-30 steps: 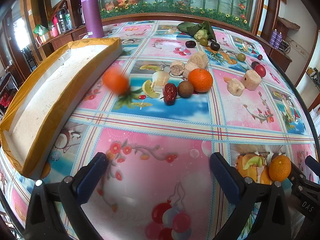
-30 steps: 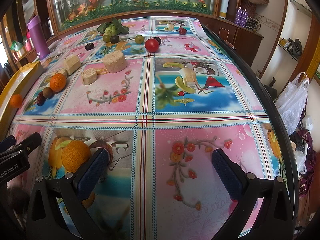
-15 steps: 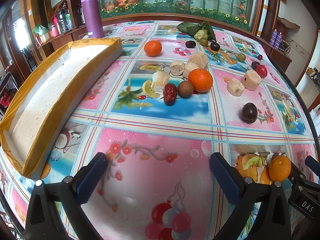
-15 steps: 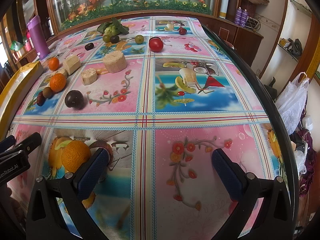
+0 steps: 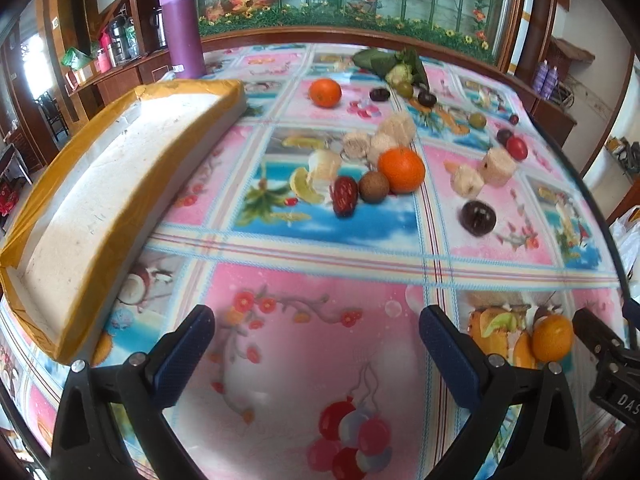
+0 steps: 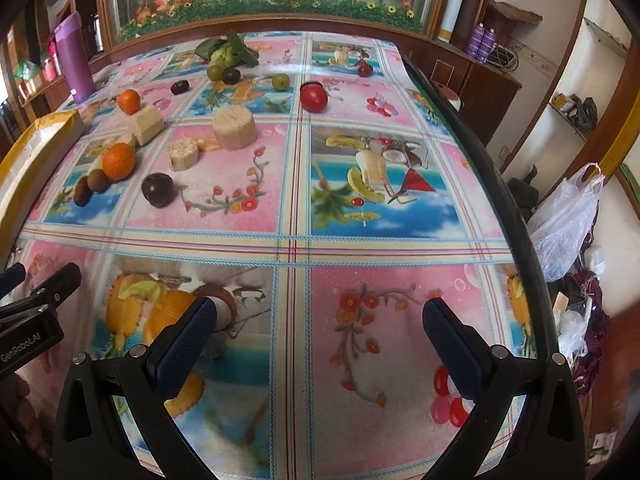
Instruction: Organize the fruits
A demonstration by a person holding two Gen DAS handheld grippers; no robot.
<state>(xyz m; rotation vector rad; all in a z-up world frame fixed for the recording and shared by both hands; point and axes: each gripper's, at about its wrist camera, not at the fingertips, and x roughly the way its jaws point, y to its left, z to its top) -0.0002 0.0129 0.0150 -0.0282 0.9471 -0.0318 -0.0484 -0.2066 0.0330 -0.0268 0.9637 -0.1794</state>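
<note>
Both grippers hover low over the near end of the fruit-print table. My left gripper [image 5: 316, 340] is open and holds nothing. My right gripper [image 6: 320, 320] is open too. A small orange [image 5: 552, 338] lies between the two tools, and in the right wrist view the orange [image 6: 172, 308] sits blurred against my left finger [image 6: 188, 332]. Farther off lie a big orange [image 5: 401, 170], a red date [image 5: 345, 196], a brown round fruit [image 5: 374, 187], a dark plum [image 5: 477, 218], another orange [image 5: 325, 93] and a tomato [image 6: 314, 97].
A long white foam tray with yellow tape [image 5: 120, 200] runs along the left edge. Pale cut chunks [image 5: 498, 166] and small dark and green fruits lie near green leaves [image 5: 384, 64] at the far end. A purple flask [image 5: 182, 28] stands behind the tray. The table's right edge [image 6: 496, 184] drops off.
An orange moved from beside the tray to the far part of the table. A dark plum came to rest mid-table on the right. The small orange now sits closer to my right gripper's left finger.
</note>
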